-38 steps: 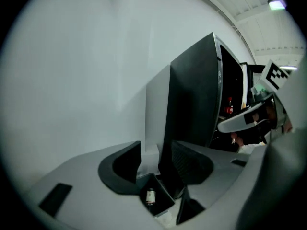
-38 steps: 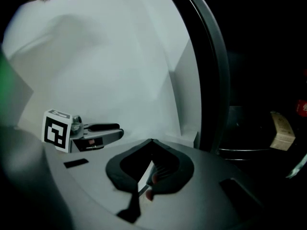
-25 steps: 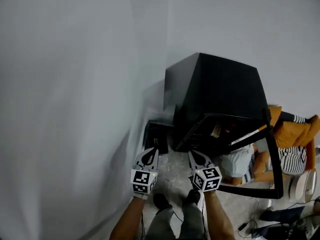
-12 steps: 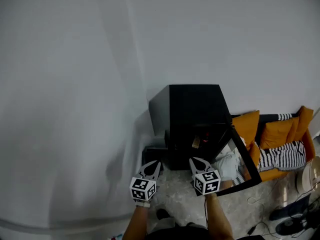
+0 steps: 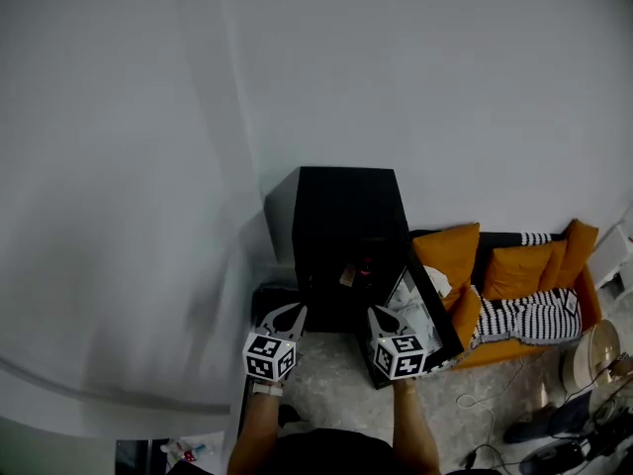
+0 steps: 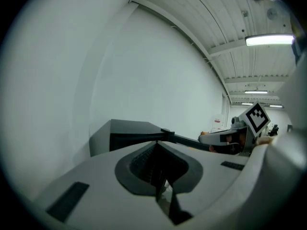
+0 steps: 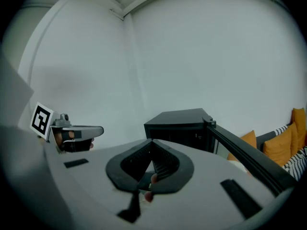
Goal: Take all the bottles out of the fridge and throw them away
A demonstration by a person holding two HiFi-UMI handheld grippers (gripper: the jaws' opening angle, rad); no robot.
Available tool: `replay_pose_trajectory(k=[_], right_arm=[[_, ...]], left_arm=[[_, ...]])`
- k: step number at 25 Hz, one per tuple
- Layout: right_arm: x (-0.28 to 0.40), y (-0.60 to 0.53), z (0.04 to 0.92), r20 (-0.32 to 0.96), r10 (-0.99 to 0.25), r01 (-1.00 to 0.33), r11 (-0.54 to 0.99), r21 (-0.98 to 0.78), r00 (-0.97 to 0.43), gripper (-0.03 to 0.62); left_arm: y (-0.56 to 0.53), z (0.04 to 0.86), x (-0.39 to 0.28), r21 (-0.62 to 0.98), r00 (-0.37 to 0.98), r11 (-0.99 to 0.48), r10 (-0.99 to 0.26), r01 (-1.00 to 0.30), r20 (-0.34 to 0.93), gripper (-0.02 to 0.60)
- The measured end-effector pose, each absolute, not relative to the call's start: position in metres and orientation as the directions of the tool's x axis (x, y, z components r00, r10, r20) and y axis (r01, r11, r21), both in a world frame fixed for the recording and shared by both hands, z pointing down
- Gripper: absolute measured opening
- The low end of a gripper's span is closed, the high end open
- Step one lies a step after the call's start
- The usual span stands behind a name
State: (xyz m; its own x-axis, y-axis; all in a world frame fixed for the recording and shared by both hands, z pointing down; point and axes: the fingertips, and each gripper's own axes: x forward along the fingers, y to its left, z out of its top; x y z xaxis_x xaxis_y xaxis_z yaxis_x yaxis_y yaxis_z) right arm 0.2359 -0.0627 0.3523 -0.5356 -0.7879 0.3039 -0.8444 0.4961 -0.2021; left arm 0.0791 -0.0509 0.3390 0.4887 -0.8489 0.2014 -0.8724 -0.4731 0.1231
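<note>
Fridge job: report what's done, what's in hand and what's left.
Done: the door of the fridge stands open. In hand: nothing; the left gripper and right gripper are both shut and empty, short of the fridge. Left: small items show inside, too small to name, so the emptying seems all ahead.

You hold two grey two-jaw grippers: left gripper (image 5: 294, 310), right gripper (image 5: 375, 311), each with one black-and-white marker cube (image 5: 269, 356). One black box-shaped fridge (image 5: 341, 206), one glass-fronted door (image 5: 422, 303) on it. What stands inside: too small to count. Plain orange fabric cushions (image 5: 445, 248): three sure. Black-and-white striped cushion (image 5: 539, 315): one. Lit ceiling strip lights (image 6: 268, 40): three.
</note>
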Motion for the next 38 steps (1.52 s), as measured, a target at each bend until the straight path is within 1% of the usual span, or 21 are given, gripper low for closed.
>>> replay_pose_trajectory(k=[9,18,27,38], right_arm=[[0.284,-0.052,0.344,0.293,-0.814,-0.865,0.460,-0.201,-0.501,0.002],[0.300,-0.055,0.345,0.296,-0.833,-0.883,0.429,-0.189,-0.468,0.002],[0.297,-0.062,0.341,0.297,-0.846,-0.896,0.404,-0.185,-0.443,0.002],[0.264,-0.064,0.345,0.311,-0.854,-0.908,0.383,-0.168,-0.418,0.002]], left_arm=[[-0.049,0.324,0.122,0.082,0.518,-0.513,-0.830,-0.855,0.207,0.006],[-0.059,0.320,0.144,0.059,0.553,-0.554,-0.806,-0.830,0.212,0.006],[-0.068,0.318,0.138,0.056,0.568,-0.570,-0.795,-0.819,0.211,0.006],[-0.073,0.328,0.096,0.071,0.569,-0.568,-0.795,-0.820,0.209,0.006]])
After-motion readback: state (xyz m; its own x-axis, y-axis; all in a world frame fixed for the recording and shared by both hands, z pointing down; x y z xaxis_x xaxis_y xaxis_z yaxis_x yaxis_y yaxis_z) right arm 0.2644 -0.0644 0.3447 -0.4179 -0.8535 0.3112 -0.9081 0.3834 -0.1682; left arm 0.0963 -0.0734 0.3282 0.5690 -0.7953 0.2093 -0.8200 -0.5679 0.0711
